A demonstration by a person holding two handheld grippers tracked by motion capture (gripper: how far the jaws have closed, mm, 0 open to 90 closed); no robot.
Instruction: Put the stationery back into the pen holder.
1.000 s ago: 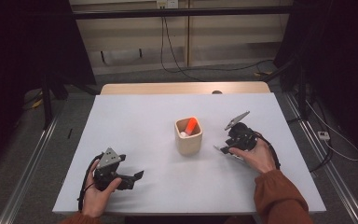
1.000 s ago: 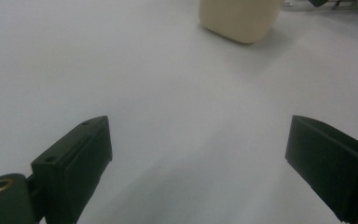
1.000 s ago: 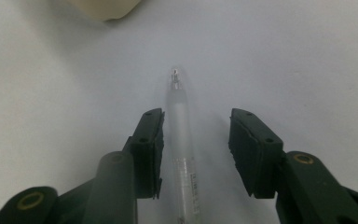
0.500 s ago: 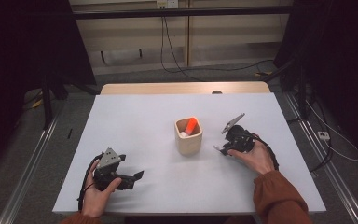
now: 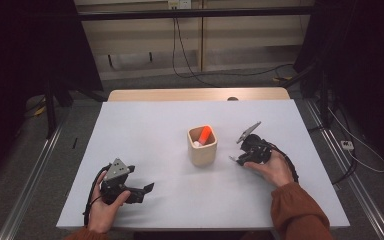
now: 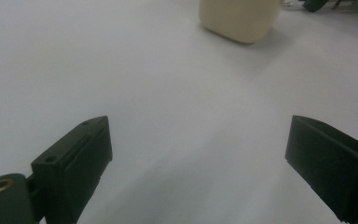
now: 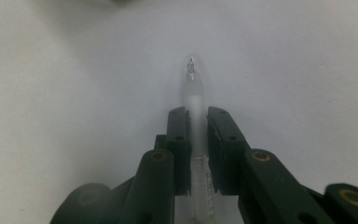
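Jaws on my right gripper [image 7: 197, 116] have just been closing, and they now pinch a slim translucent white pen [image 7: 194, 95] lengthwise, its metal tip poking out ahead of the pads over the white tabletop [image 7: 65, 84]. Gripping it along the barrel like this should keep the pen in line with the gripper, handy for tipping it point-first into something narrow. From the high view, that gripper [image 5: 238, 159] sits low on the table just to the right of the beige square-sided holder cup [image 5: 202, 147], which already holds an orange-capped marker [image 5: 205, 134] leaning inside; I judge the cup to be where the pen goes. My left gripper [image 6: 198, 158] rests near the front left of the table, jaws spread wide with nothing between them, well apart from the cup and out of the way.
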